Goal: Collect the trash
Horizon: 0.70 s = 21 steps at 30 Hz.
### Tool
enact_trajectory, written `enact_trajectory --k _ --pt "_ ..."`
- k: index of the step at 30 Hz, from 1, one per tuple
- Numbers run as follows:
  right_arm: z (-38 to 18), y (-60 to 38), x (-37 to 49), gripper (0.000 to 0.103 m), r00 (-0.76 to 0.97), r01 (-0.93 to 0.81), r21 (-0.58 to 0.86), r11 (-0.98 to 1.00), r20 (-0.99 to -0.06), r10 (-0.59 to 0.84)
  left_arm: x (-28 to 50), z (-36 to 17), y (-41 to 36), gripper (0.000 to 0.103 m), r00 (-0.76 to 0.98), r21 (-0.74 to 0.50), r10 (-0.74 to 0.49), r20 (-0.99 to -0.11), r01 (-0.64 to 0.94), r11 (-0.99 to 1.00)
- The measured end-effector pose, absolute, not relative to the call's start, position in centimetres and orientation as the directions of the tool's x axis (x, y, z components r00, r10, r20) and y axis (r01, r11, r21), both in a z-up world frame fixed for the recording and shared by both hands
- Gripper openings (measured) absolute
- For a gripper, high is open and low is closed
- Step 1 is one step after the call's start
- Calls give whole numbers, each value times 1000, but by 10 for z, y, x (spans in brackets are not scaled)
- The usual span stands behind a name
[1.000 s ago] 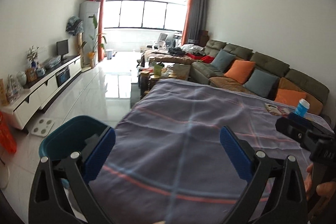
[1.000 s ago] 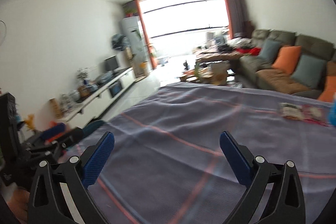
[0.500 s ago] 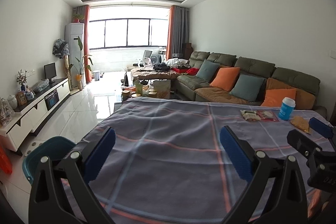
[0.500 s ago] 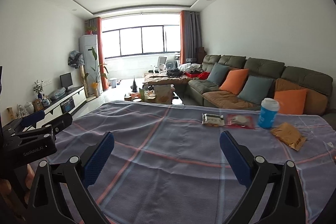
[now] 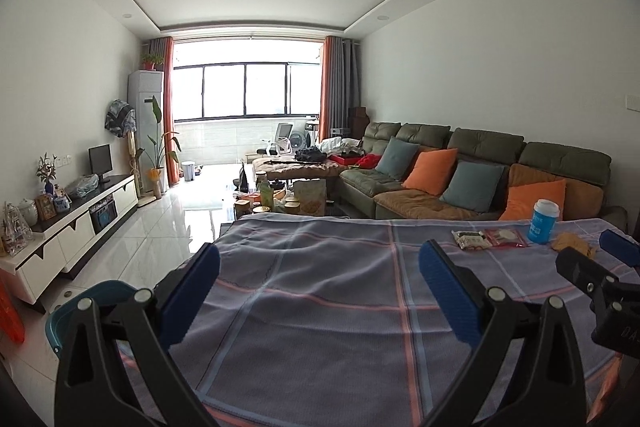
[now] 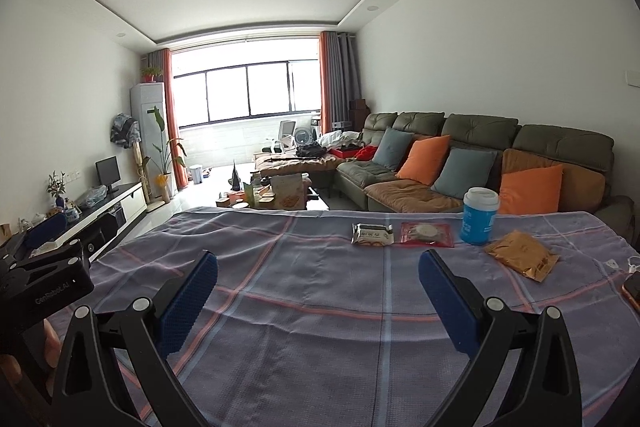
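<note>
Right wrist view shows four pieces of likely trash gathered near the far right part of the desk (image 6: 320, 307), which is covered by a grey-blue checked cloth: a dark snack packet (image 6: 372, 234), a red-edged wrapper (image 6: 426, 235) just beside it, a blue cup with a white lid (image 6: 479, 215) standing upright next to that, and a crumpled golden wrapper (image 6: 522, 255) lying flat nearer the edge. They sit close together in a loose row, which, as a judgement, would let one reach serve them all from the right side. In the left wrist view a teal bin (image 5: 86, 307) stands on the floor just beside the desk's left edge, low enough to take things dropped from above; what it contains cannot be seen. The right hand-held gripper (image 6: 318, 297) hovers over bare cloth with its blue pads wide apart, holding and touching nothing, and the packets lie beyond its tips. The left hand-held gripper (image 5: 319, 297) is likewise spread wide and empty above the cloth, near the bin side. An orange-edged object (image 6: 632, 291), perhaps a phone, lies at the desk's right edge.
</note>
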State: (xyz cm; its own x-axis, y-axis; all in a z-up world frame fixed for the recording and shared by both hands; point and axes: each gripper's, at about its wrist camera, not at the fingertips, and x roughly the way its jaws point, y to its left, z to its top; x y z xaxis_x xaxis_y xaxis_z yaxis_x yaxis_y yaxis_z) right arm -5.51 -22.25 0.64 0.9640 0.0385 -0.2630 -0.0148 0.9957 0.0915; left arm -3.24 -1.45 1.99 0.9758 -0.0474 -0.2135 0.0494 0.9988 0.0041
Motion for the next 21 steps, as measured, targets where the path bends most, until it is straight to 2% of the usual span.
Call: enact_trajectory --k 21 --pt "10 -224 -66 100 971 21 65 998 -237 -5 -40 19 -17 100 983 15 -51 -178 55 998"
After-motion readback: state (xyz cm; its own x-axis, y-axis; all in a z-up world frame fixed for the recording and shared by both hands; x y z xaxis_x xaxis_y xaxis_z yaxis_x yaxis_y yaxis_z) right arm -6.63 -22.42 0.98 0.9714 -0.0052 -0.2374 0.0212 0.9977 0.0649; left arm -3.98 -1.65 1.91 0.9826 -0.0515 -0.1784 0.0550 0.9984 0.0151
